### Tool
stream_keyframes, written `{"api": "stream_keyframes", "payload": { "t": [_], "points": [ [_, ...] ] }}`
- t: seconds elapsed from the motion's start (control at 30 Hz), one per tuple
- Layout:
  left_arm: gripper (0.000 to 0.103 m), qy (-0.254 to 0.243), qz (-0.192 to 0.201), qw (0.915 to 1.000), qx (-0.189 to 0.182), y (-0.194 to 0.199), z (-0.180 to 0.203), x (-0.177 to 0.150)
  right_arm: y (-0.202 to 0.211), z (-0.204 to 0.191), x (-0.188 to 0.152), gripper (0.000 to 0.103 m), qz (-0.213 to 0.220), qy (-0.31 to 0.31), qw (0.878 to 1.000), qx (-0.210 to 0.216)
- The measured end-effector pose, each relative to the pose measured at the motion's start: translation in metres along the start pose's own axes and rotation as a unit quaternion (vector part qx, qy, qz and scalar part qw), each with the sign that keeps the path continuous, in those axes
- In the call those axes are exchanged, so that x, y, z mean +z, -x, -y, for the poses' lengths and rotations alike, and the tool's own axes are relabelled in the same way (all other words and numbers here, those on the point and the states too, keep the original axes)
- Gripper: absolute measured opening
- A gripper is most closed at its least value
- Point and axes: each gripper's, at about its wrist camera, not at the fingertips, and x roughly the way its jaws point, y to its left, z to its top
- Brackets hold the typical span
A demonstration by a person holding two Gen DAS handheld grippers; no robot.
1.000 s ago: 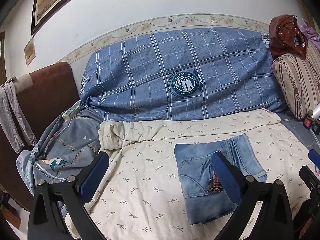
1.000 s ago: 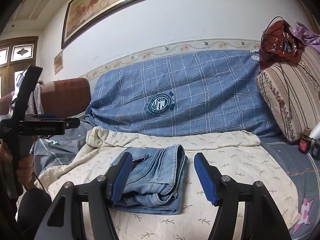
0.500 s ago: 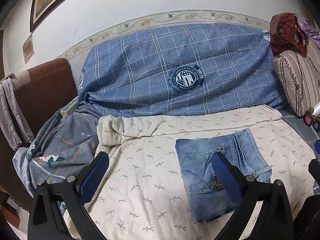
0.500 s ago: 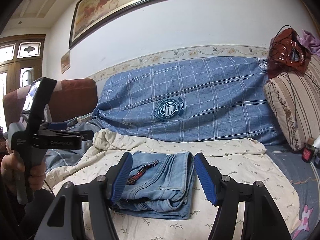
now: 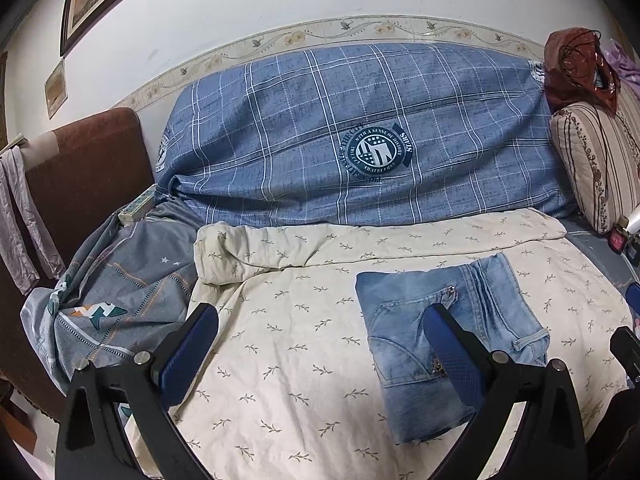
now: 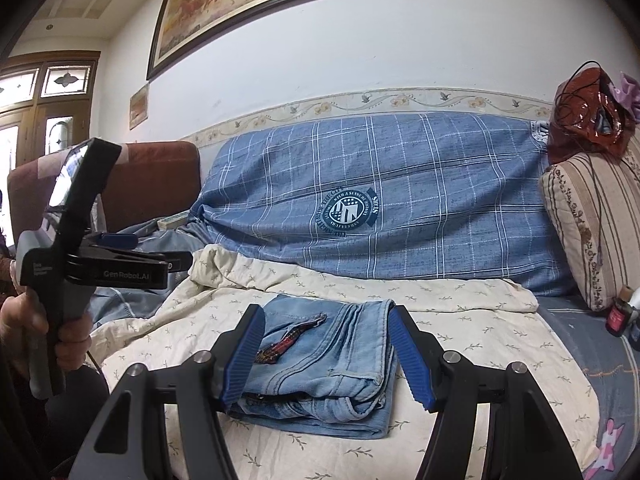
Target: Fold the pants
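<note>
A: Item one, right gripper (image 6: 326, 354)?
B: Jaws wide apart, holding nothing; blue pads frame the pants (image 6: 320, 364) at lower centre of its view.

A: Left gripper (image 5: 320, 356)?
B: Also fully spread and empty. Raised over the cream sheet (image 5: 280, 360), with the pants at lower right of its view, behind the right-hand pad.

A: Pants, condition?
B: Light denim, folded into a compact rectangle, lying flat on the sheet. Judged soft but fairly heavy, thick in layers, unlikely to slip. Best taken at the stacked seam edge or a corner; a thin pinch may catch only the top layer. The fold looks finished.

A: The dark red strip on top?
B: Possibly a plaid pocket lining or tag (image 6: 292, 338); too small to be sure.

A: Surroundings?
B: Blue checked cover (image 5: 360, 140) behind, striped cushion (image 5: 596, 168) at right edge with a red bag (image 5: 576, 64) above, small bottles (image 6: 618, 314) at right, grey bedding (image 5: 120, 280) at left. Nothing blocks the pants.
</note>
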Motion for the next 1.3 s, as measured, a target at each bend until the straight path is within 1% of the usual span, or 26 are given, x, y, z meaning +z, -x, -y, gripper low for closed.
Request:
{"api": "stream_keyframes", "payload": {
  "t": [0.63, 1.1, 1.3],
  "points": [
    [0.102, 0.013, -0.014, 0.9998, -0.007, -0.009, -0.009, -0.003, -0.009, -0.004, -0.003, 0.068, -0.012, 0.003, 1.0, -0.001],
    [0.102, 0.018, -0.012, 0.9997, -0.013, -0.01, -0.012, -0.004, -0.008, -0.001, 0.001, 0.068, -0.008, -0.005, 1.0, -0.002],
    [0.102, 0.024, -0.021, 0.9993, -0.021, -0.012, -0.014, -0.005, -0.008, -0.003, 0.002, 0.068, -0.007, -0.003, 1.0, -0.002]
  ]
}}
